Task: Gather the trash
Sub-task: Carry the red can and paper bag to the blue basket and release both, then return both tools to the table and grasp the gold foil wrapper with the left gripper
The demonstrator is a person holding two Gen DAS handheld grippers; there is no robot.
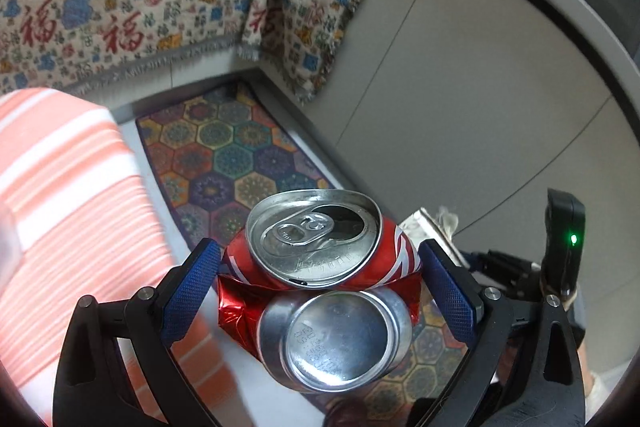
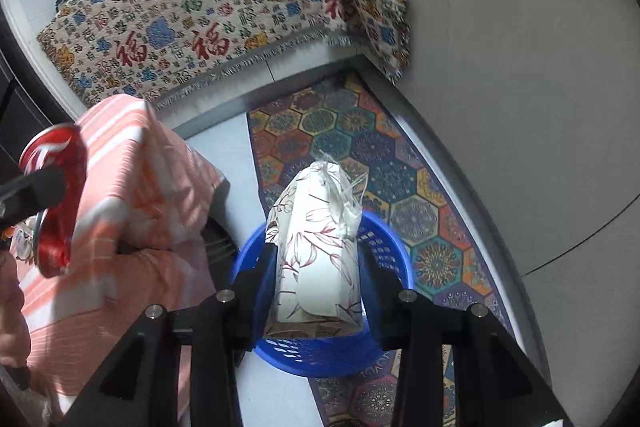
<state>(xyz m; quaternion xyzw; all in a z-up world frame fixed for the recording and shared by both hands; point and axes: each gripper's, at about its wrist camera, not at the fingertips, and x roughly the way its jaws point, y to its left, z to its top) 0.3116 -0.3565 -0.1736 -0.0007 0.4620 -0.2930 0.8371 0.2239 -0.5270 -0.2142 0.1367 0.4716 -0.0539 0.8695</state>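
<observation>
My left gripper [image 1: 320,267] is shut on a crushed red soda can [image 1: 316,283], folded so its top and its base both face the camera. The can also shows in the right wrist view [image 2: 54,203] at the far left, held in the air. My right gripper [image 2: 316,267] is shut on a white tissue box with a pink floral print [image 2: 316,259], a tissue sticking out of its top. The box hangs over a blue plastic basket [image 2: 394,259] that stands on the floor below.
A table with an orange and white striped cloth [image 2: 132,211] is at the left. A hexagon-patterned rug [image 2: 384,163] lies on the floor. A sofa with a patterned cover [image 2: 208,11] stands behind. A grey wall [image 2: 520,67] is at the right.
</observation>
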